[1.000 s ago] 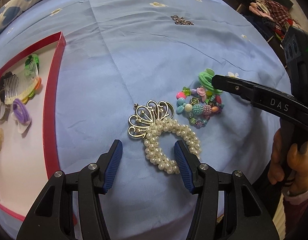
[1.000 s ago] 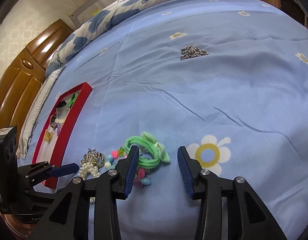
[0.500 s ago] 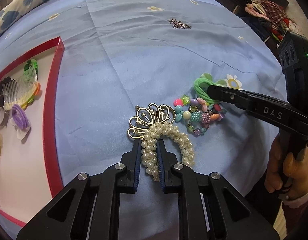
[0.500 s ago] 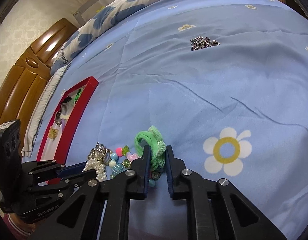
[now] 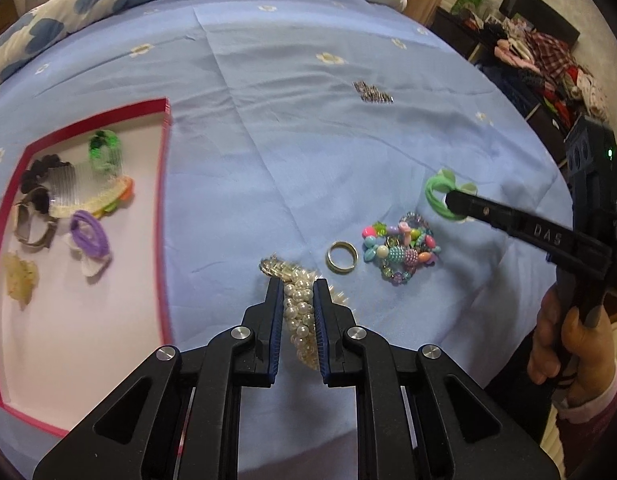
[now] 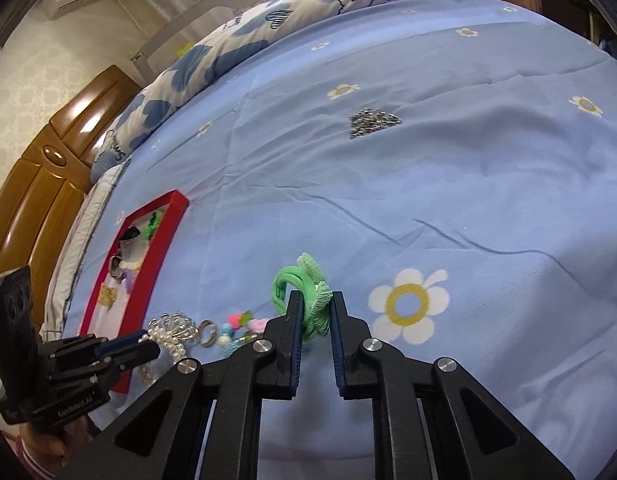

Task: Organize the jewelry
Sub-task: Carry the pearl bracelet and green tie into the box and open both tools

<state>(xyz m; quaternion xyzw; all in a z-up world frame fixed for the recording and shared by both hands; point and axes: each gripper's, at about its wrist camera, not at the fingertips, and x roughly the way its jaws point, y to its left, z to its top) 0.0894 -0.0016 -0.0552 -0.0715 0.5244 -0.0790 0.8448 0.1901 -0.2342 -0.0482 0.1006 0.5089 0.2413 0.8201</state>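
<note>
My left gripper (image 5: 297,285) is shut on the pearl hair tie with a gold crown (image 5: 295,308), lifted a little off the blue bedspread. My right gripper (image 6: 315,300) is shut on the green hair tie (image 6: 304,284), also raised; in the left wrist view that green tie (image 5: 438,194) hangs at the right gripper's tip. On the spread between them lie a gold ring (image 5: 341,257) and a colourful bead bracelet (image 5: 402,250). The red-rimmed tray (image 5: 163,216) at the left holds combs, hair ties and clips.
A small pile of silver chain (image 5: 372,92) lies farther back on the bedspread. A patterned pillow (image 6: 308,4) and wooden headboard (image 6: 56,152) are behind. Clothes clutter (image 5: 548,60) sits beyond the bed's right edge. A hand (image 5: 568,344) holds the right gripper.
Both grippers closed, the left on the pearl tie and the right on the green tie, then lifted them. Raising the pearl tie uncovered a gold ring on the spread.
</note>
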